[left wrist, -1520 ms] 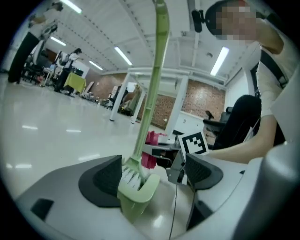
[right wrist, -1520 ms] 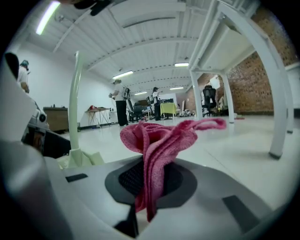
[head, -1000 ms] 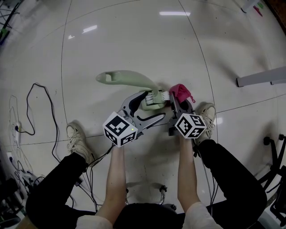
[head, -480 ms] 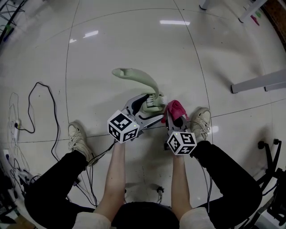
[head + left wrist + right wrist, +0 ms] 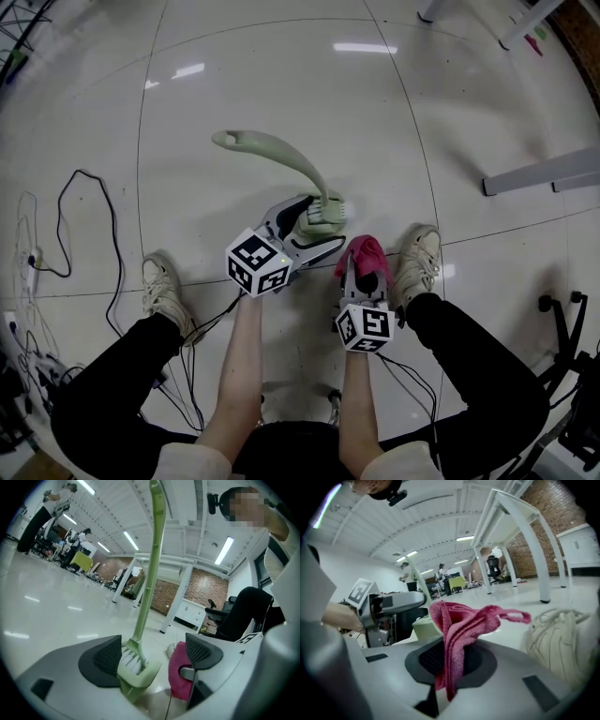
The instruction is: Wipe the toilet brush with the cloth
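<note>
A pale green toilet brush (image 5: 286, 161) stands tilted on the floor, its white-bristled head (image 5: 325, 212) between the jaws of my left gripper (image 5: 317, 223). In the left gripper view the brush head (image 5: 137, 666) leans against the left pad (image 5: 101, 660), with a clear gap to the right pad (image 5: 202, 651), so that gripper (image 5: 151, 656) is open. My right gripper (image 5: 365, 274) sits nearer the person, shut on a pink cloth (image 5: 364, 253). The cloth (image 5: 457, 625) hangs folded out of the shut jaws of the right gripper (image 5: 450, 663), a short way from the brush head.
The person's shoes (image 5: 165, 298) (image 5: 417, 257) flank the grippers on the glossy tiled floor (image 5: 281, 75). A black cable (image 5: 92, 192) loops at the left. A grey table foot (image 5: 542, 172) lies at the right. A chair base (image 5: 333, 398) is under the forearms.
My right gripper has drawn back toward the person with the pink cloth, away from the brush head. The brush handle has swung slightly. The left gripper stays round the brush head.
</note>
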`<state>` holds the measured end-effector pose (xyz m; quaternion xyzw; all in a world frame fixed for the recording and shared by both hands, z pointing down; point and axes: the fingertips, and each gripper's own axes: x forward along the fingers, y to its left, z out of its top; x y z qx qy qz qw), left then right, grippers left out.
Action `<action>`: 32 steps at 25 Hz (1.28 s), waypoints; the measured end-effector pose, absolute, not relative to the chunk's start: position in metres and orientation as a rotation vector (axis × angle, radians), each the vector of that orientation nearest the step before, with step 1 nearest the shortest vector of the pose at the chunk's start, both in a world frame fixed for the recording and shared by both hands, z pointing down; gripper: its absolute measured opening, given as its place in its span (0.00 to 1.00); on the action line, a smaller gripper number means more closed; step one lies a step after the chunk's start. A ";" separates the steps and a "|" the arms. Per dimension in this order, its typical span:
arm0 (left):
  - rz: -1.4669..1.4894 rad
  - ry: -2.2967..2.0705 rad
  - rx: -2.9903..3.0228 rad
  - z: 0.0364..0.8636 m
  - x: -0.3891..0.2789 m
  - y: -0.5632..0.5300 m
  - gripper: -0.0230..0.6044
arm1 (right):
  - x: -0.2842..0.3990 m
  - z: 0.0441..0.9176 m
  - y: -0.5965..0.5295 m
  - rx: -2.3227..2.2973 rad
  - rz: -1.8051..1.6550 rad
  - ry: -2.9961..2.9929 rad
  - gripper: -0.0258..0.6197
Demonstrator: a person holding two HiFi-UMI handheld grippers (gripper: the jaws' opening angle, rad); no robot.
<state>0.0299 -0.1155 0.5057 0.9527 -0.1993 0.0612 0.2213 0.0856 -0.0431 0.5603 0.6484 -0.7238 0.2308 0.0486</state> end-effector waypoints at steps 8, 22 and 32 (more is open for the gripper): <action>0.113 -0.576 2.603 0.495 -0.004 -0.107 0.72 | 0.002 0.556 -0.047 1.566 0.638 -2.511 0.09; 0.280 -0.394 2.677 0.509 0.021 -0.097 0.66 | 0.025 0.577 -0.068 1.529 0.603 -2.483 0.09; 0.152 -0.438 2.630 0.506 0.018 -0.103 0.66 | 0.066 0.586 -0.075 1.655 0.623 -2.402 0.09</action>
